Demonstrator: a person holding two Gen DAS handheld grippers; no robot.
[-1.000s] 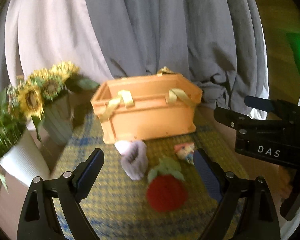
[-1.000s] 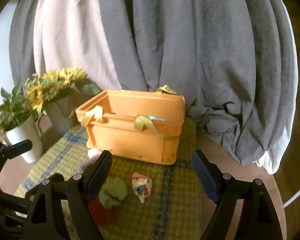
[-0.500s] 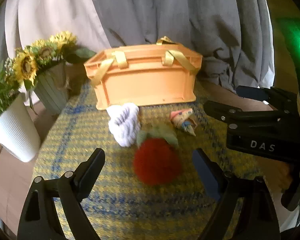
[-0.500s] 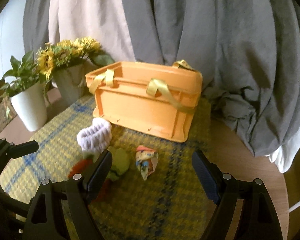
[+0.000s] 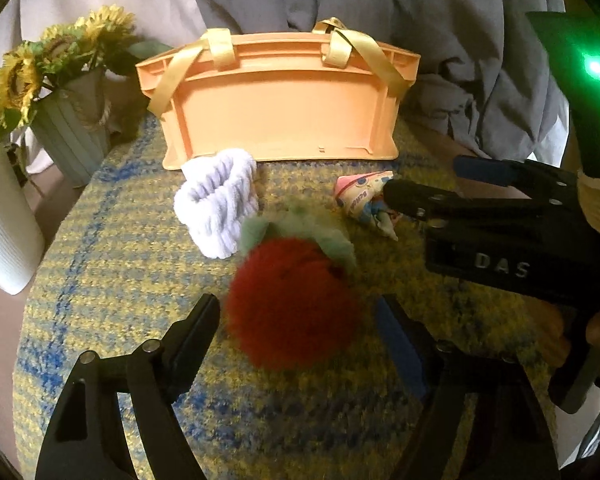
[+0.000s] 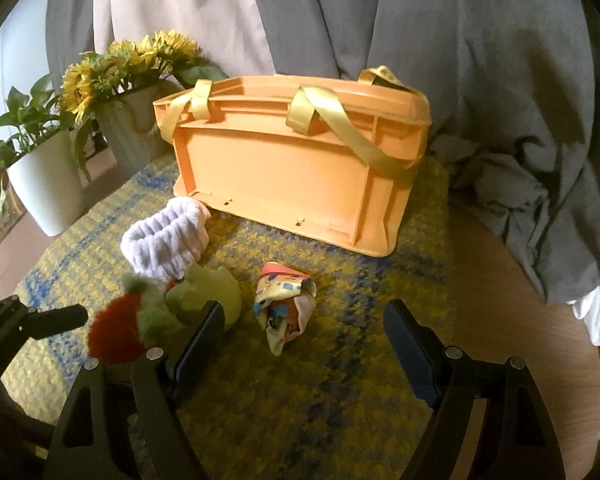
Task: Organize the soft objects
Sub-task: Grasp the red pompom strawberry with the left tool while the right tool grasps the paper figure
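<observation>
**Soft toys laid out in front of the orange crate**

An orange plastic crate (image 5: 278,114) with yellow ribbon handles (image 6: 339,128) stands at the back of a yellow-and-blue woven mat (image 5: 112,280); from both wrist views only its outer walls and rim show, so what lies inside cannot be told.

Just in front of the crate, near its left end, sits a lilac ribbed fluffy band (image 5: 218,206) curled into a ring. Nearer the camera from the crate is a red fuzzy plush strawberry with green felt leaves (image 5: 294,318), touching the band. In front of the crate's right half lies a small crumpled patterned cloth bundle (image 6: 286,306), apart from the strawberry.

The left gripper (image 5: 300,344) straddles the strawberry; its jaws are closing, with the strawberry between them, not yet pressed. The right gripper (image 6: 303,336) is released, its jaws wide, the cloth bundle just ahead of the gap.

Left of the crate stand a grey ribbed pot of sunflowers (image 6: 130,120) and a white pot with a green leafy plant (image 6: 46,184). Behind the crate hang grey and pale drapes (image 6: 419,20).
</observation>
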